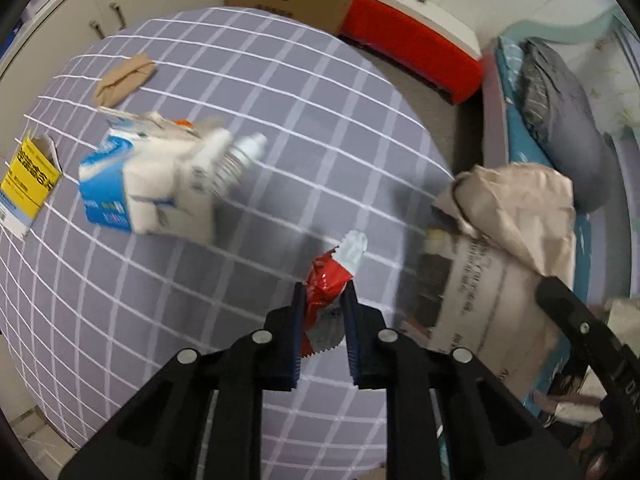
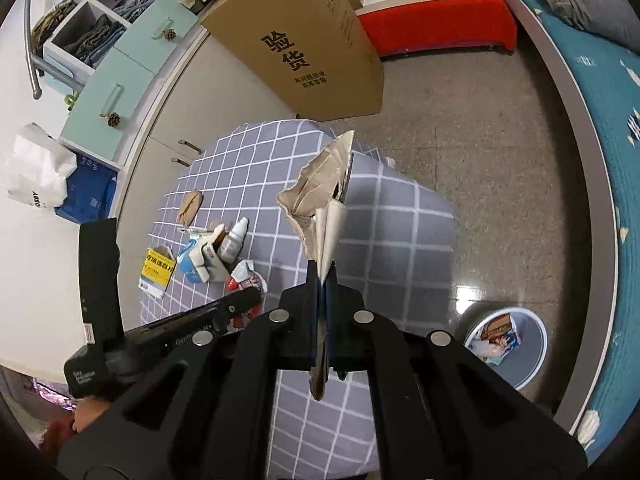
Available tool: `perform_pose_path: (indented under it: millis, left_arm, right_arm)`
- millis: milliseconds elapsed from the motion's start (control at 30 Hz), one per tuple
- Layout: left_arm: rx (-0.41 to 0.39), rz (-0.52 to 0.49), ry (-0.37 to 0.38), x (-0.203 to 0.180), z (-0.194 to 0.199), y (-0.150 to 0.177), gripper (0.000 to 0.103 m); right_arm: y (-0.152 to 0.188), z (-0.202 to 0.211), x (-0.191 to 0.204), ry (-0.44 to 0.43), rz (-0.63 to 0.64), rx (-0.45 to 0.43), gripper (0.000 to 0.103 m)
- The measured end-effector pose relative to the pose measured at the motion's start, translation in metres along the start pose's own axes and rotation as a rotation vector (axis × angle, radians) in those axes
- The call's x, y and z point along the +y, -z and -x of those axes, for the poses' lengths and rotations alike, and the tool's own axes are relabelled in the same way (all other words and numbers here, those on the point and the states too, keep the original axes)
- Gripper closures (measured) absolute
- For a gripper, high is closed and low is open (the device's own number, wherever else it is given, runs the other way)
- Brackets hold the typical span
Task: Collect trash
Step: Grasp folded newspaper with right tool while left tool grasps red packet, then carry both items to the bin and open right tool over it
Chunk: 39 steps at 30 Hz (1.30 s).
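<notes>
Worktop (image 1: 240,280): checked cloth, litter scattered.
Left gripper (image 1: 324,300): my jaws pinch red wrapper (image 1: 326,280), light, crinkly, slippery.
Right gripper (image 2: 322,280): jaws pressed on paper bag (image 2: 320,200).

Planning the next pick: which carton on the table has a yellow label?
The small open carton at the table's far left edge. The bigger carton beside it is blue and white, with bottles poking out.

- Even, fairly bright indoor light.
- White glare on the polished floor (image 2: 476,296).
- Motion blur smears the left view.
- Fisheye bending, dark corners.
</notes>
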<state>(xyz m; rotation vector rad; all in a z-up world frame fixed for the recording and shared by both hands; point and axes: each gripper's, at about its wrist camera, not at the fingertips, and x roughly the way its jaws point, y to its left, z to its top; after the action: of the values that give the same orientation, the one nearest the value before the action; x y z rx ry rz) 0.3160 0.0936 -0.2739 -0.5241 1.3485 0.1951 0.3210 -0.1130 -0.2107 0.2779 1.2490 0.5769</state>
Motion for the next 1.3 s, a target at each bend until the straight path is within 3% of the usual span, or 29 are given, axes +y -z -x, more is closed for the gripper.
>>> perform_pose_path:
  millis: [200,400,700,867,1000,1100,1167,1200,1300]
  left_arm:
    - [0.068,-0.114,0.029,-0.053,-0.016,0.049,0.086]
    - [0.174,-0.264,0.071,-0.130,-0.051,0.108,0.086]
    - [0.317,-0.386,0.046,-0.181,-0.120,0.181,0.086]
    - [0.379,-0.398,0.031,-0.185,-0.148,0.221,0.086]
    - [0.398,-0.409,0.015,-0.187,-0.161,0.229,0.086]
    - [0.404,-0.409,0.009,-0.195,-0.167,0.226,0.086]
    - [0.408,-0.409,0.007,-0.196,-0.170,0.226,0.086]
    - [0.411,-0.408,0.007,-0.196,-0.172,0.225,0.086]
    - [0.414,-0.407,-0.002,-0.194,-0.173,0.226,0.086]
  right_arm:
    - [0.037,0.048,-0.053,0.028,-0.062,-0.015,0.100]
    - [0.086,0.081,-0.127,0.141,-0.141,0.015,0.100]
    - [0.167,0.047,-0.230,0.294,-0.312,0.158,0.100]
    - [0.177,0.030,-0.244,0.323,-0.315,0.181,0.100]
    - [0.180,0.024,-0.250,0.331,-0.308,0.160,0.097]
    - [0.178,0.016,-0.262,0.326,-0.324,0.172,0.089]
    - [0.178,0.017,-0.268,0.334,-0.336,0.167,0.063]
    - [0.178,0.019,-0.270,0.336,-0.345,0.158,0.045]
    - [0.181,0.024,-0.276,0.339,-0.359,0.157,0.045]
